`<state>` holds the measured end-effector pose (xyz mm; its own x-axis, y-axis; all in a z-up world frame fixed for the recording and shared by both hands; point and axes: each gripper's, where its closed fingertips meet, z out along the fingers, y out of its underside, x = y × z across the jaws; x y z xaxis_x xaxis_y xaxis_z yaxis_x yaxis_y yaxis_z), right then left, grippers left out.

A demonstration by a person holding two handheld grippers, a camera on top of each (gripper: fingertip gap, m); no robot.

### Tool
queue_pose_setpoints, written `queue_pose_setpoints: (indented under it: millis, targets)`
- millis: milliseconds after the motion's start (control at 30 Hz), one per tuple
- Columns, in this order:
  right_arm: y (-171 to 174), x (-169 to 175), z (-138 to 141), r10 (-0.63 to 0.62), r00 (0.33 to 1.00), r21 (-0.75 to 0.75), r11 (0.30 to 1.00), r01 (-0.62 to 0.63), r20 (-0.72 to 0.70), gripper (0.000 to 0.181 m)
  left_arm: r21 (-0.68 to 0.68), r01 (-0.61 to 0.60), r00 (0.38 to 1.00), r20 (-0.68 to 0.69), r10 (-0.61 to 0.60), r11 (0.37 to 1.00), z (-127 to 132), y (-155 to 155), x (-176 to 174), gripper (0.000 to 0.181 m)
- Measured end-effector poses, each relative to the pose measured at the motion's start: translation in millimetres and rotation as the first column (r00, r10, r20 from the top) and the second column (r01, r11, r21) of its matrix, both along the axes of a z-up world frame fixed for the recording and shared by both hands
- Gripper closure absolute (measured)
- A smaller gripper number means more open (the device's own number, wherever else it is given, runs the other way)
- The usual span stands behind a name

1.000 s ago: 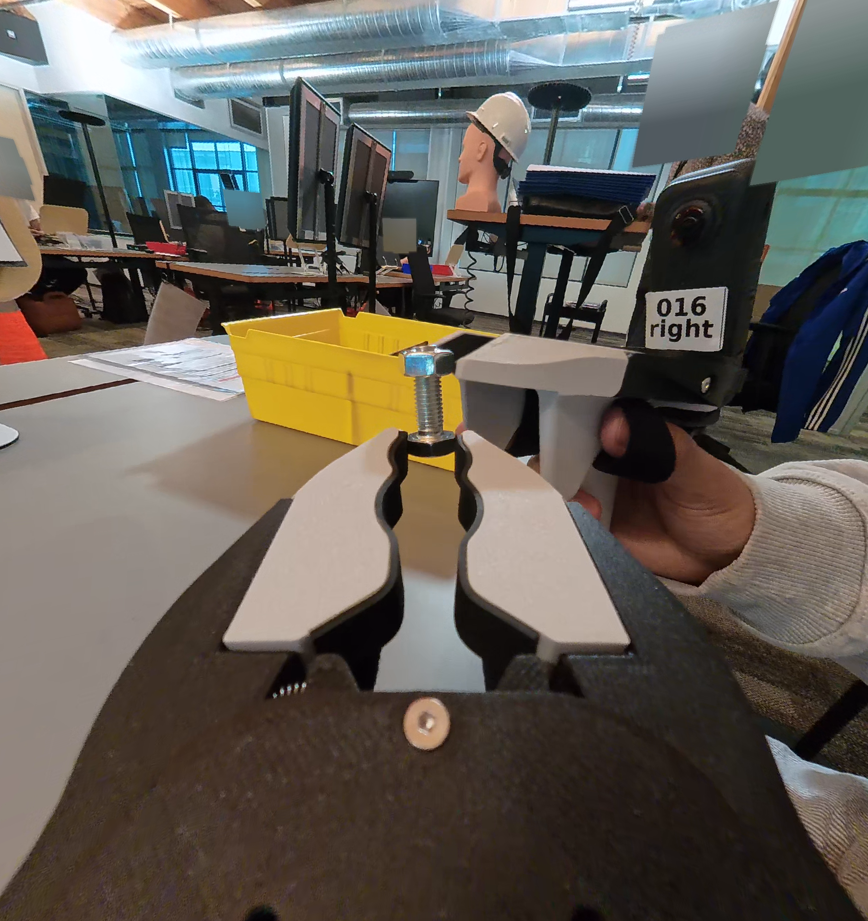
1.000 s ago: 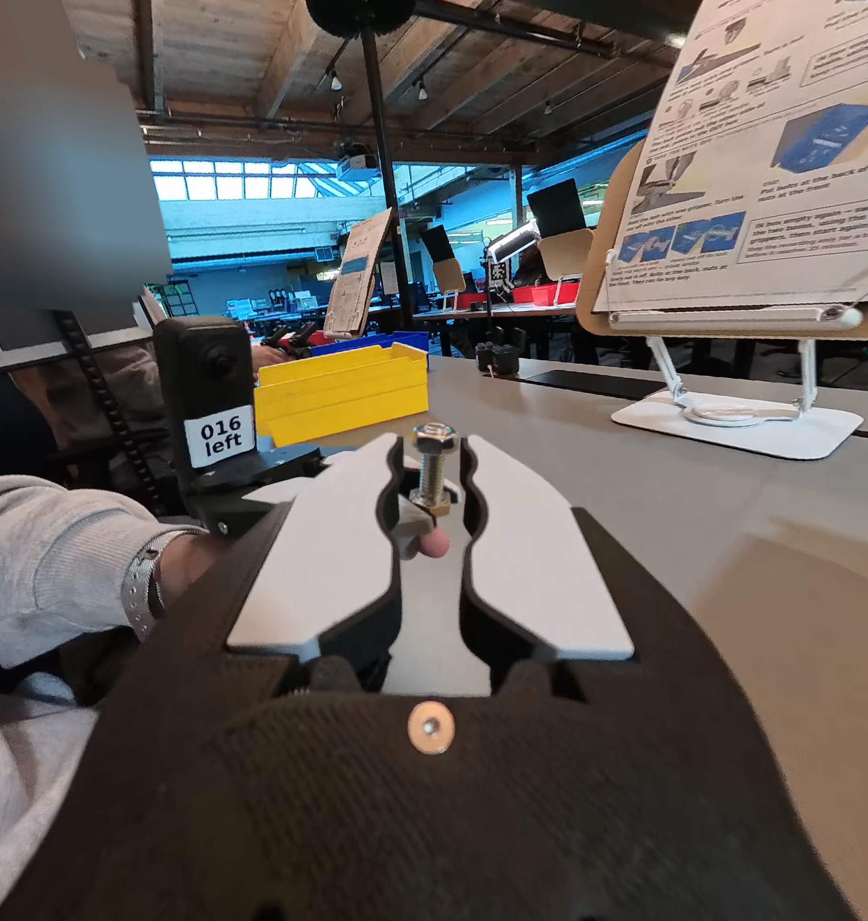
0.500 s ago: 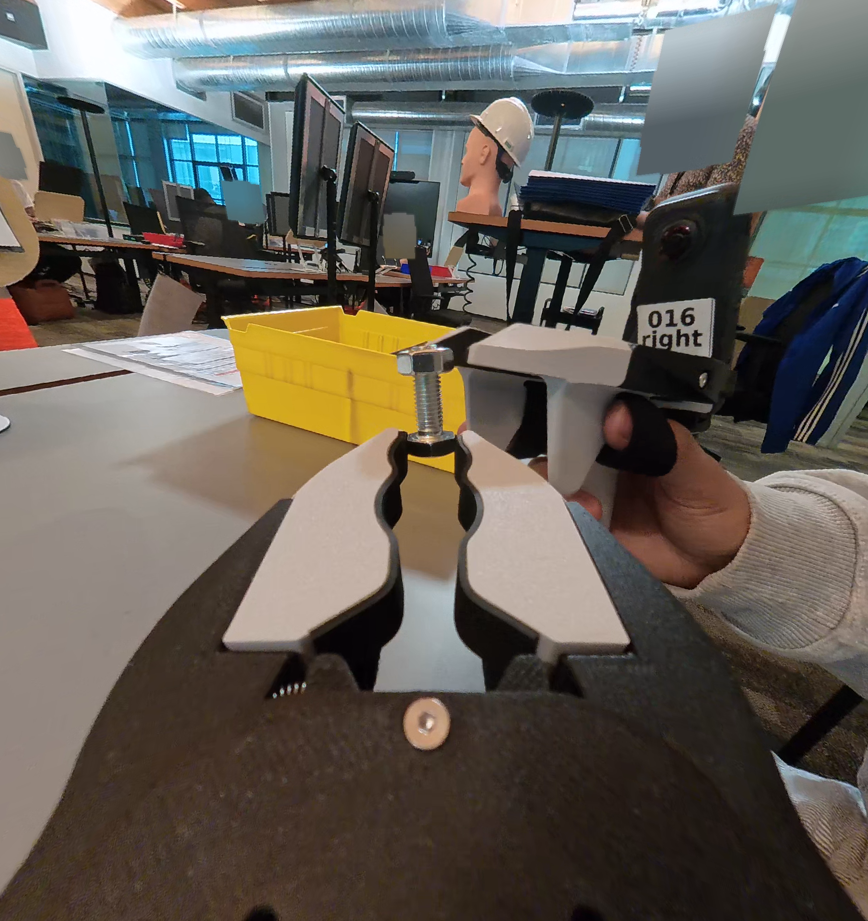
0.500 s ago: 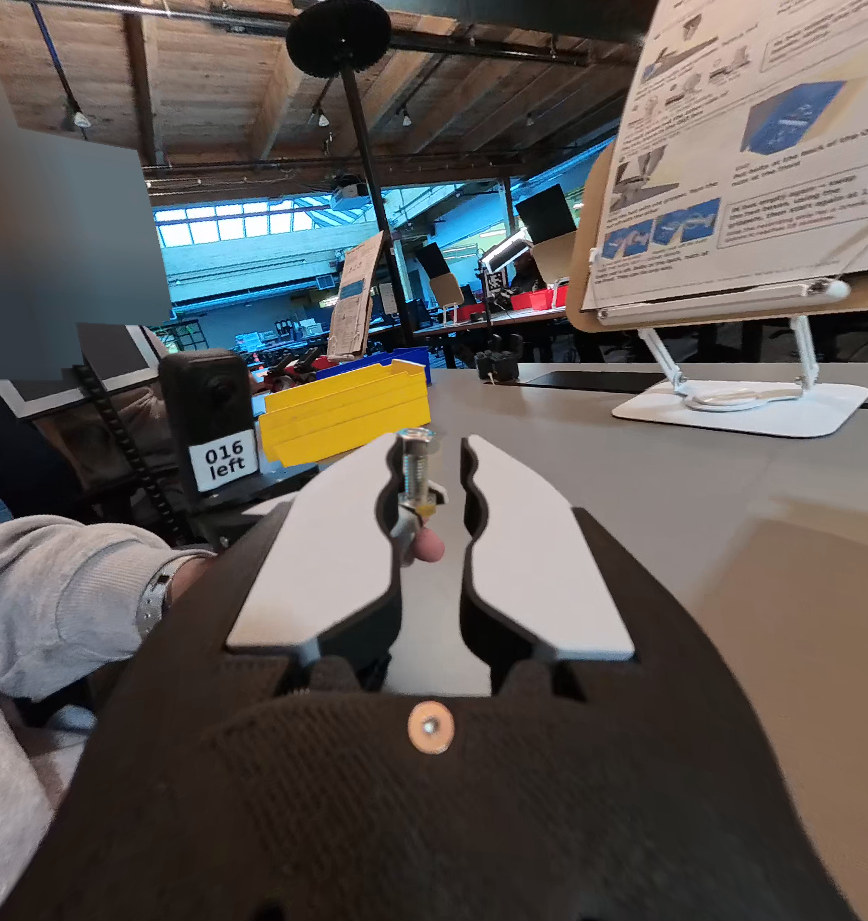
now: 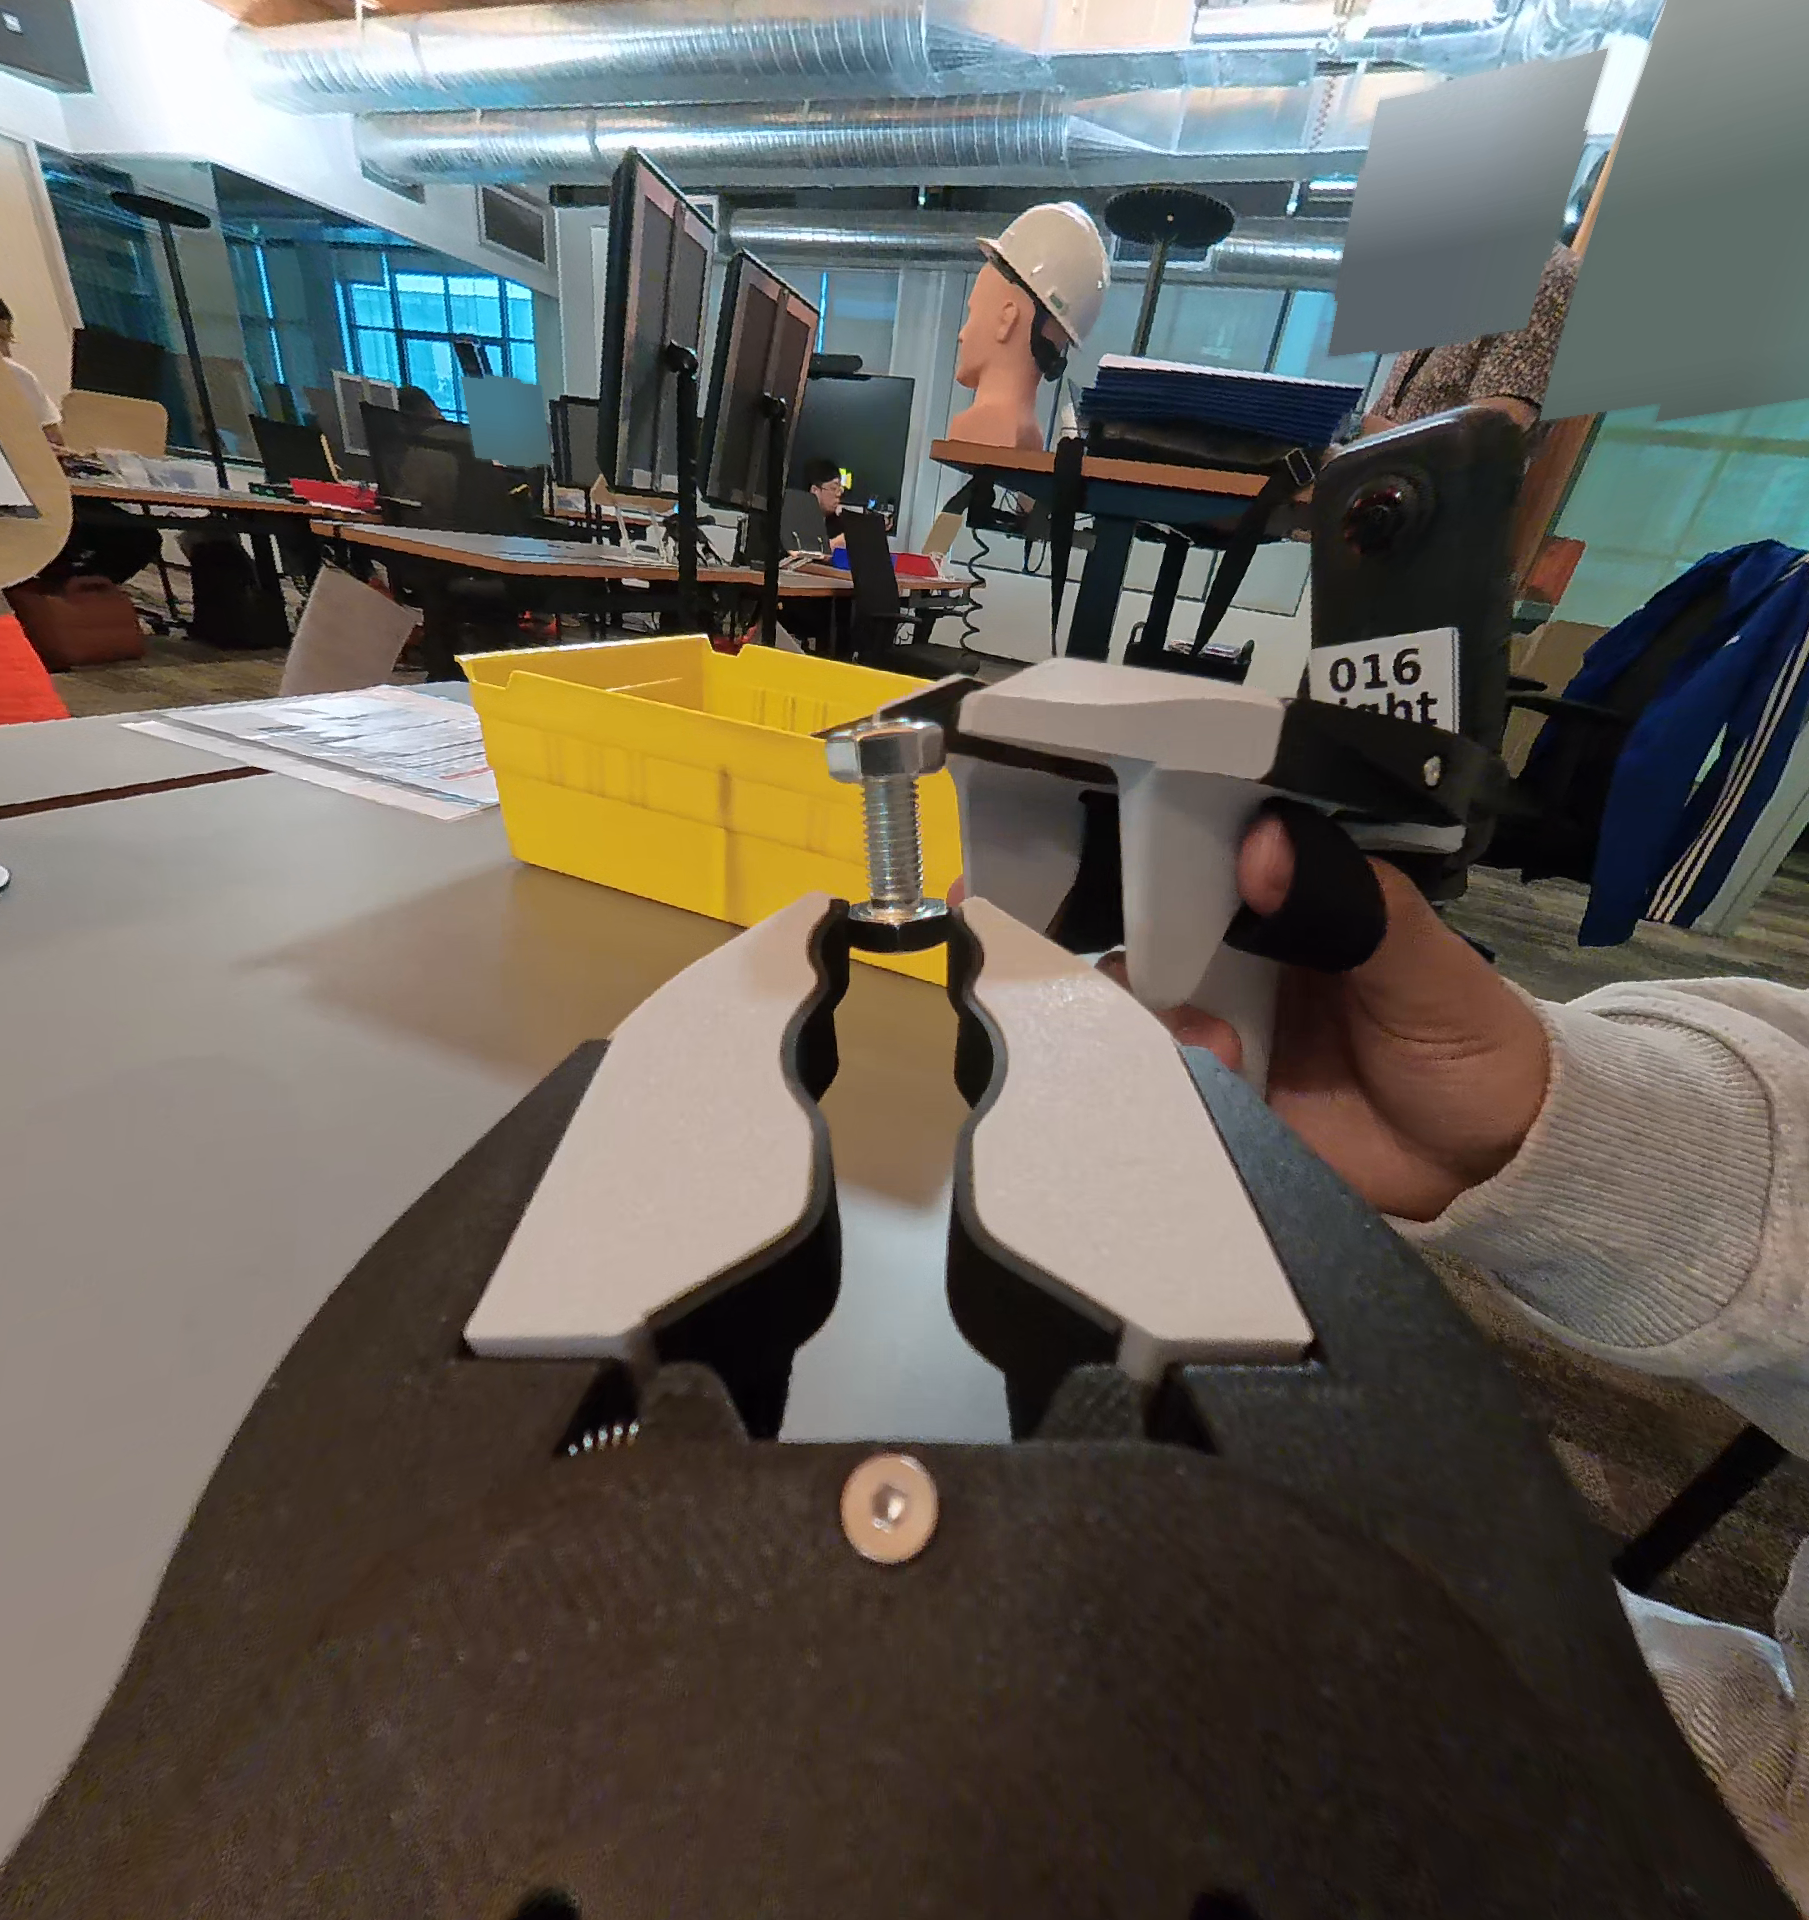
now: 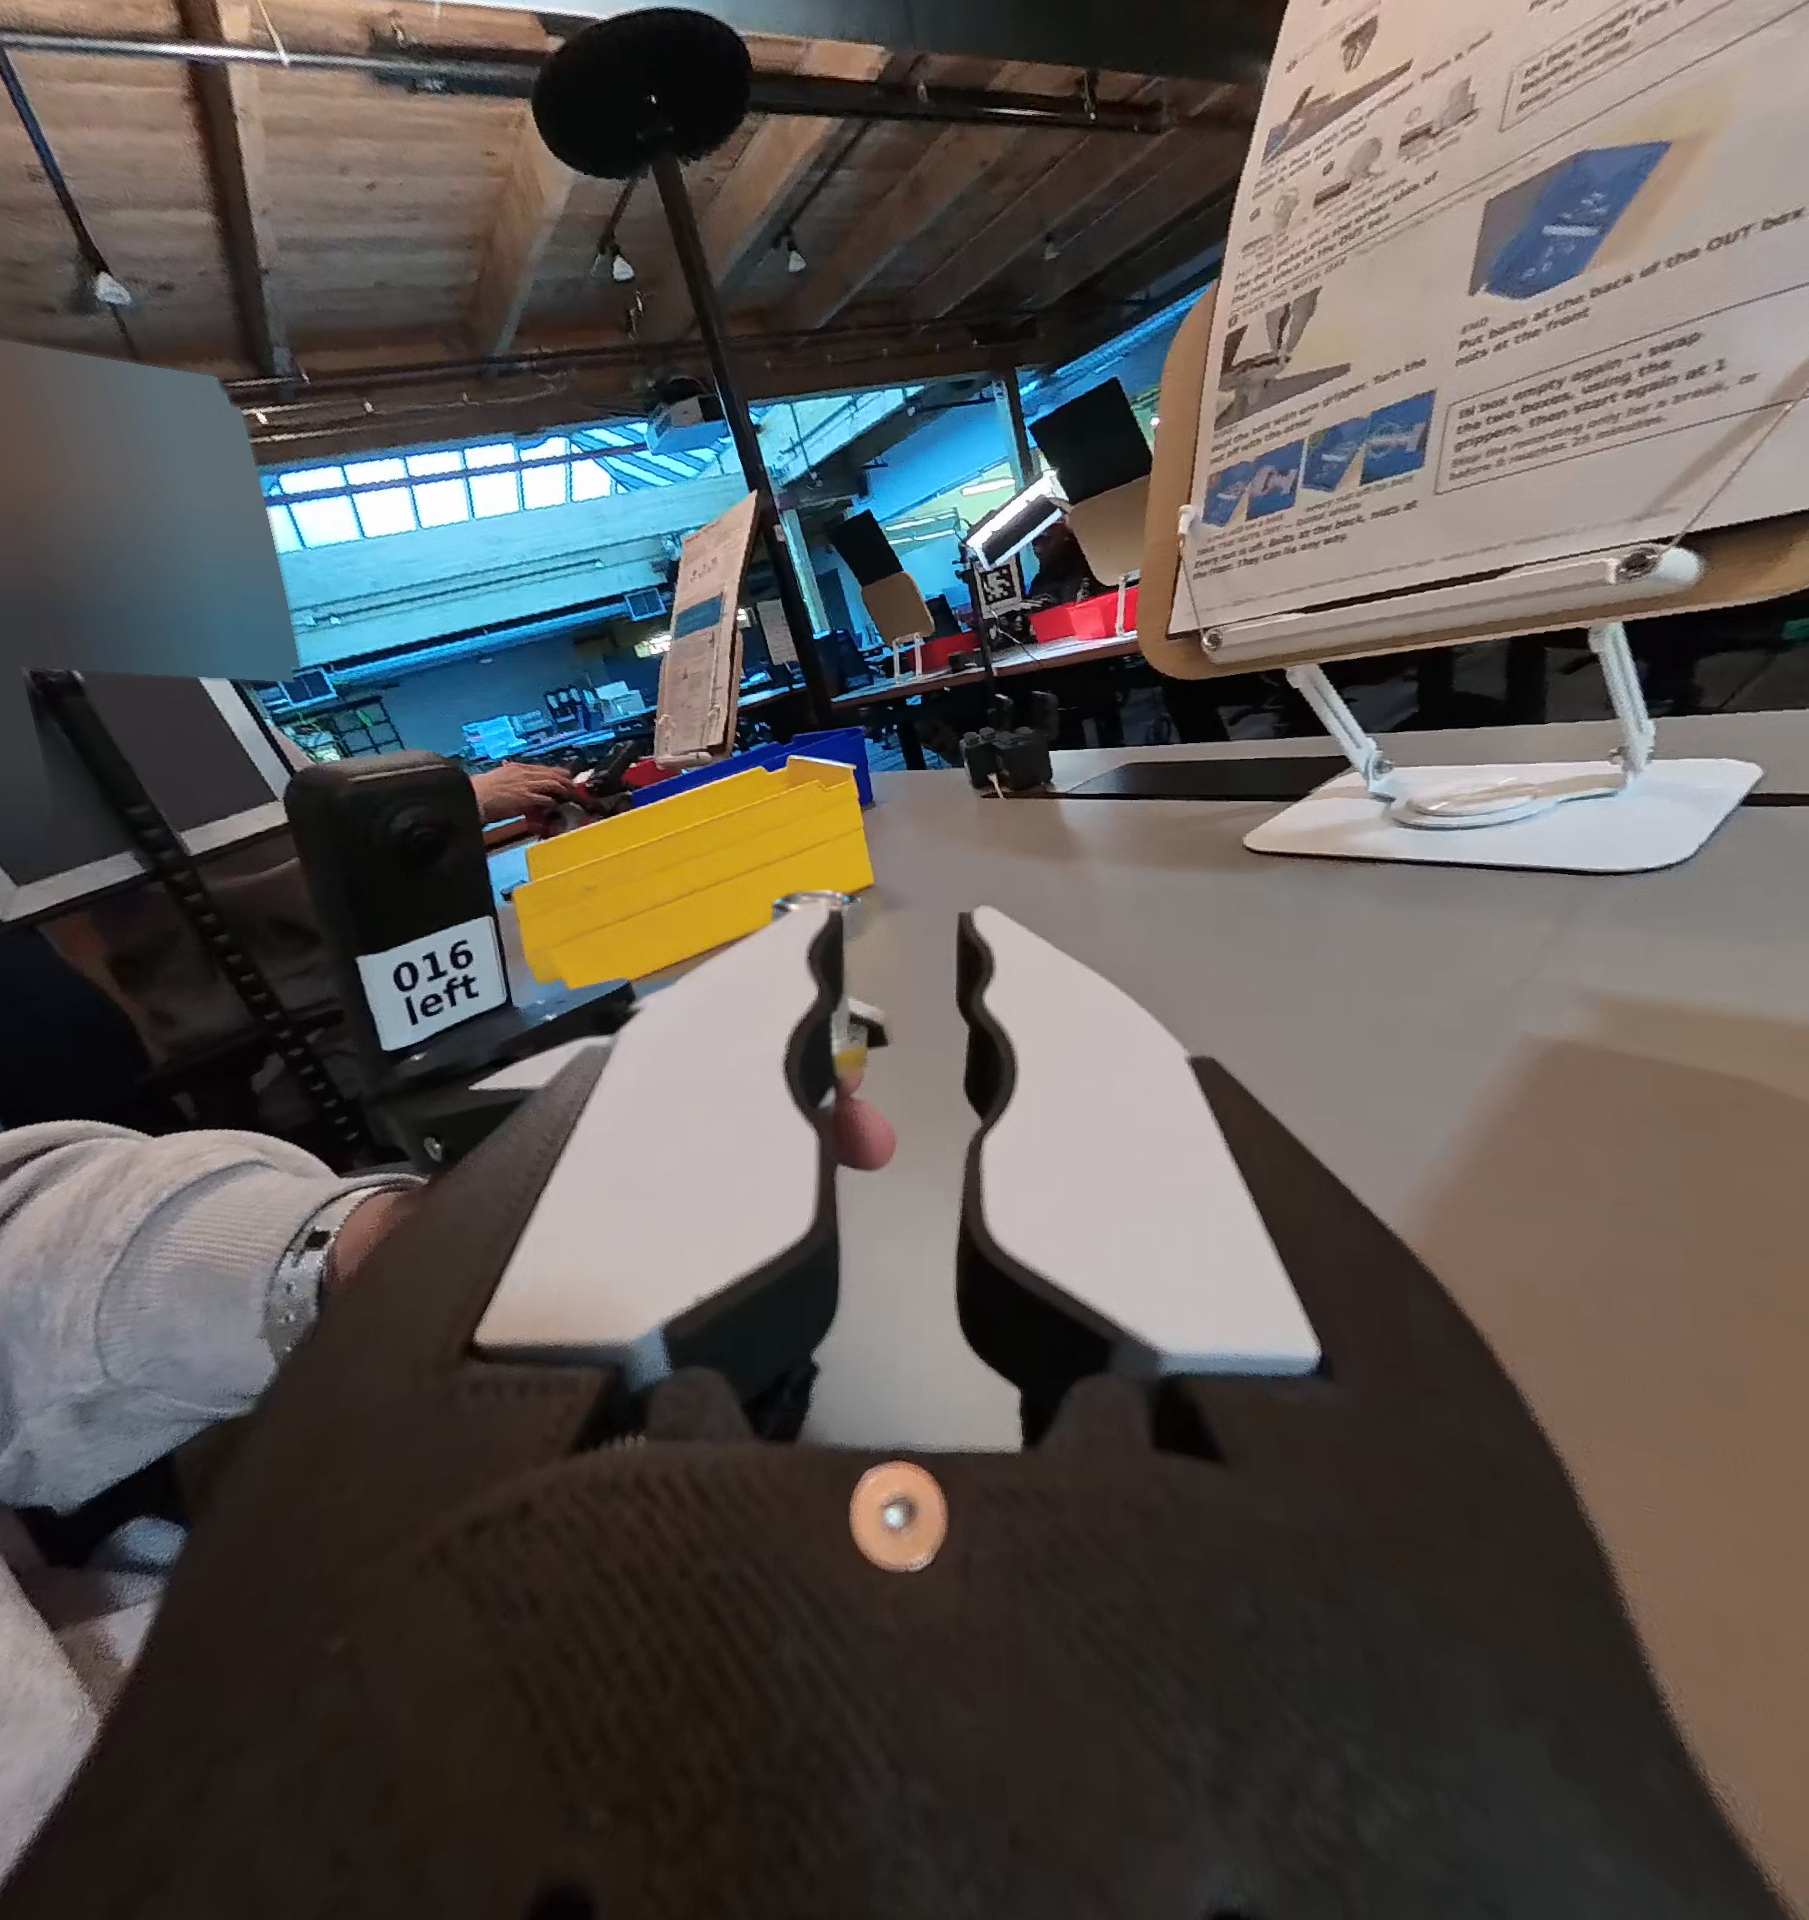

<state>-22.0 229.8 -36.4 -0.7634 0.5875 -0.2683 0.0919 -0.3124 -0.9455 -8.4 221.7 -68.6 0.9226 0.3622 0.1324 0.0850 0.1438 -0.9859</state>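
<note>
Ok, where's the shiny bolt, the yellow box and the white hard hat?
Shiny silver metal bolt [image 5: 892, 831]: left wrist view, on its threaded shaft.
Yellow plastic bin [image 5: 671, 800]: left wrist view, on its near side wall.
White hard hat [image 5: 1056, 260]: left wrist view, on its rounded shell.

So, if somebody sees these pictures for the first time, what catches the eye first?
Probably the silver bolt, standing upright with its nut clamped between the tips of the left tool. The right tool sits beside the bolt's head, and in its own view its tips stand apart. Behind both, a yellow bin rests on the grey table.
</note>
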Motion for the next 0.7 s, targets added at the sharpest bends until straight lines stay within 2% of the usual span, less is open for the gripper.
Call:
queue_pose_setpoints:
  millis: [133, 267, 500, 600, 700]
  targets:
    - [-12, 8, 3, 0.047, 0.998, 0.03, 0.998, -0.046, -0.041, 0.158, 0.0, 0.0, 1.0, -0.002, 0.0, 1.0, 0, 0, 0, 0.163]
    - [-16, 7, -3, 0.03, 0.998, 0.096, 0.995, -0.025, -0.051, 0.162, 0.005, -0.002, 1.0, -0.004, 0.002, 1.0, 1, 0, 0, 0.163]
    - [1, -4, -5, -0.012, 0.999, 0.004, 1.0, 0.012, 0.034, 0.163, 0.01, -0.002, 1.0, -0.001, 0.002, 1.0, 2, -1, 0, 0.163]
    - [-2, 2, 2, 0.022, 1.0, -0.024, 0.999, -0.022, 0.006, 0.159, 0.008, 0.0, 1.0, 0.0, 0.0, 1.0, 1, -1, 0, 0.163]
    - [-10, 6, 2, 0.04, 0.999, 0.017, 0.999, -0.039, -0.024, 0.159, 0.006, 0.0, 1.0, -0.003, 0.0, 1.0, 1, 0, 0, 0.163]
